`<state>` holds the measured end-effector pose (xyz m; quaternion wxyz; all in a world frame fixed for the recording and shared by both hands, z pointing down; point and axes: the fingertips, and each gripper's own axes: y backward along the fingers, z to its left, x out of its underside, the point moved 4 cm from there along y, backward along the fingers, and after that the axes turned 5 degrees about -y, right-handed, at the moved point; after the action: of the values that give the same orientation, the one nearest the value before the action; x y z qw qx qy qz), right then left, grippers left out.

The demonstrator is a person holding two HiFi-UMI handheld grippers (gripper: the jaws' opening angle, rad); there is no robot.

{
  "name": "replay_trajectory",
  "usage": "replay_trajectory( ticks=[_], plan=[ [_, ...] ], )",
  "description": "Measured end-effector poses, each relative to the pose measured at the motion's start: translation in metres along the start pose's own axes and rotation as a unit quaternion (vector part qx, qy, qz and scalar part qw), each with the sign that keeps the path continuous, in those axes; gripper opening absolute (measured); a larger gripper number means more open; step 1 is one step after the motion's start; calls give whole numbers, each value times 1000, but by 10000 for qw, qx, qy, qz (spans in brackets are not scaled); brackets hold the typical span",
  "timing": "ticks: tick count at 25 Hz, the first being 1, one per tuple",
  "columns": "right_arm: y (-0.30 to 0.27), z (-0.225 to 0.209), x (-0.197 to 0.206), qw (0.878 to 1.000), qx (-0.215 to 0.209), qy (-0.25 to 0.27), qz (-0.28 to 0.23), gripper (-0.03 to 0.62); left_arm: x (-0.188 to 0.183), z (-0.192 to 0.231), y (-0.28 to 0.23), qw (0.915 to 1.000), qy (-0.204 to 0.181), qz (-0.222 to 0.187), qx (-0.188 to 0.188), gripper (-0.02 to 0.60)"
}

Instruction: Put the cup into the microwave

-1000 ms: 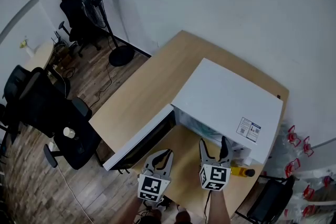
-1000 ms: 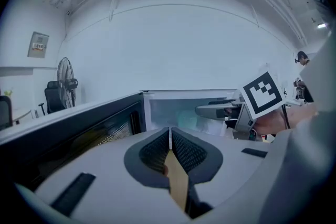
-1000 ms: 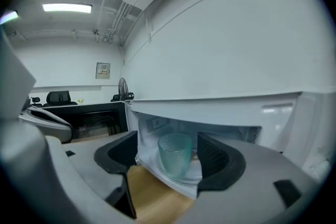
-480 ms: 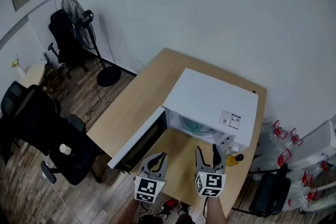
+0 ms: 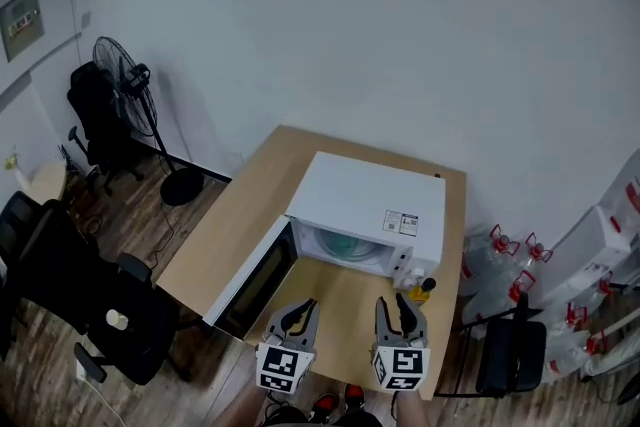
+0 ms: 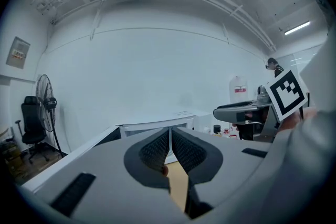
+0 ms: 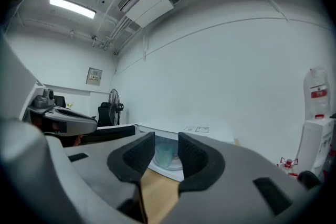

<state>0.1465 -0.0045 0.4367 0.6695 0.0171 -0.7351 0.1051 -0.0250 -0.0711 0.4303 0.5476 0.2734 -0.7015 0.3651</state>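
cup point(image 7: 164, 155) in microwave point(image 5: 365, 205), looks placed | left gripper point(image 5: 302, 308) jaws together, empty | right gripper point(image 5: 396, 305) just closing, part-gapped, empty | next: probably shut door point(image 5: 250, 277) at 8 o'clock

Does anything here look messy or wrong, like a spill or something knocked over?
Nothing looks spilled, tipped or broken. The one thing that stands out is the microwave: its door is swung wide open, with the cup standing upright inside. A small yellow bottle stands on the table by the microwave's right front corner.
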Motion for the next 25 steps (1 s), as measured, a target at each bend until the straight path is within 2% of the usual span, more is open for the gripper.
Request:
replay_trajectory(
  ticks=[12,25],
  plan=[
    [79,5,9,9990,435,-57,-73,80,-8,-42,23,9973,-221,-164,686,35],
    [120,8,28,9974,698,-179,13,35,2,-67,43,9943,-297,-161,1007,35]
  ],
)
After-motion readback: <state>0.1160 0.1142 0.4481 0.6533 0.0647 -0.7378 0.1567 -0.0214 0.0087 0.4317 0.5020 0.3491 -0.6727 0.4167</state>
